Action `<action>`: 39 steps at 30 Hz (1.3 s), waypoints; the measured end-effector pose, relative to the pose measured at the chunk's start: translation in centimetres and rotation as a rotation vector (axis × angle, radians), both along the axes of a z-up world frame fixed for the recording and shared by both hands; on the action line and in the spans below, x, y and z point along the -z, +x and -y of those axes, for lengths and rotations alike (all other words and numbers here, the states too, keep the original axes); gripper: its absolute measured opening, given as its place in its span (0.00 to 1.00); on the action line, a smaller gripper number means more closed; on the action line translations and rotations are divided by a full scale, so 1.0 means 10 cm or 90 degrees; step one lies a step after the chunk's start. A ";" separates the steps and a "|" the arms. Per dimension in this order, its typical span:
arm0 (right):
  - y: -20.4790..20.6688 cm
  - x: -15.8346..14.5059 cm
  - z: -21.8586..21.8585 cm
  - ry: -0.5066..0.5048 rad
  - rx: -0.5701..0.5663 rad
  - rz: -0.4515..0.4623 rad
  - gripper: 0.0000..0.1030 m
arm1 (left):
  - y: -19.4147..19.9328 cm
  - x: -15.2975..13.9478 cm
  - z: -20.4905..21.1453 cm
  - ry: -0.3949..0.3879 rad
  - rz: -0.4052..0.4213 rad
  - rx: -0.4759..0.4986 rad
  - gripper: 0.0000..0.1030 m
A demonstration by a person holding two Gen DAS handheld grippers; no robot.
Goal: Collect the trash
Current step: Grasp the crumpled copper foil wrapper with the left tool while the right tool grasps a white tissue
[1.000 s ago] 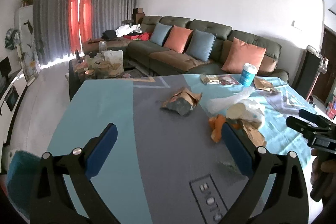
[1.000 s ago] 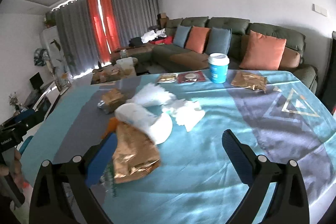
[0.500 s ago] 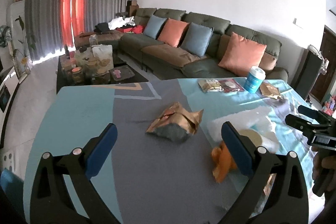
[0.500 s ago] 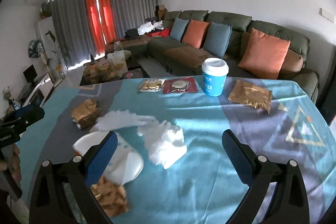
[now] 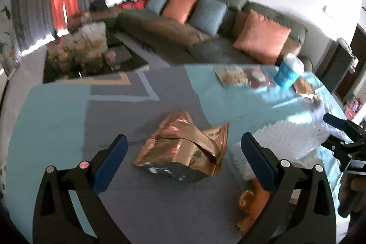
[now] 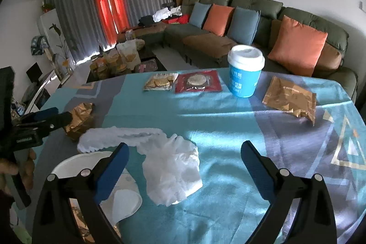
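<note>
Between the spread fingers of the left gripper (image 5: 183, 157) lies a crumpled gold foil bag (image 5: 183, 152) on the grey part of the tablecloth (image 5: 57, 129); half a second ago it sat farther ahead, so the gripper has closed in, holding nothing. Motion blur smears that whole view. Beside the right finger, a white tissue (image 5: 286, 138) and an orange scrap (image 5: 254, 196) are partly covered by the gripper body. Farther right, the right gripper (image 6: 184, 159) also gapes empty, now framing a crumpled white tissue (image 6: 173, 173) it has moved up to; a white paper plate (image 6: 123, 196) is half hidden under its left finger. Beyond stand a blue cup (image 6: 244, 71), two snack packets (image 6: 183, 81) and a flat gold wrapper (image 6: 290, 100). A hand (image 6: 13, 173) shows at the left edge, cut off.
</note>
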State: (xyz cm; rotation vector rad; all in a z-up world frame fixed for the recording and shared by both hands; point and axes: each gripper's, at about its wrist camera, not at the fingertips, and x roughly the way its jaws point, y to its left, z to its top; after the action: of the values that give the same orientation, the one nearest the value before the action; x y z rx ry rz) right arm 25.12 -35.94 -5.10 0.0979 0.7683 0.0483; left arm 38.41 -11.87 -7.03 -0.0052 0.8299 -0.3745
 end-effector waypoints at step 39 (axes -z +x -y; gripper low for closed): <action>0.06 0.15 0.12 0.087 -0.024 -0.042 0.13 | -0.12 0.00 -0.17 -0.067 0.005 -0.002 0.19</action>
State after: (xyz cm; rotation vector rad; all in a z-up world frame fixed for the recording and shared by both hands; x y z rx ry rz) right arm 25.70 -37.16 -6.57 0.2158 0.8323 0.1348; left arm 37.21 -10.18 -7.01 -0.1030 0.8020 -0.4148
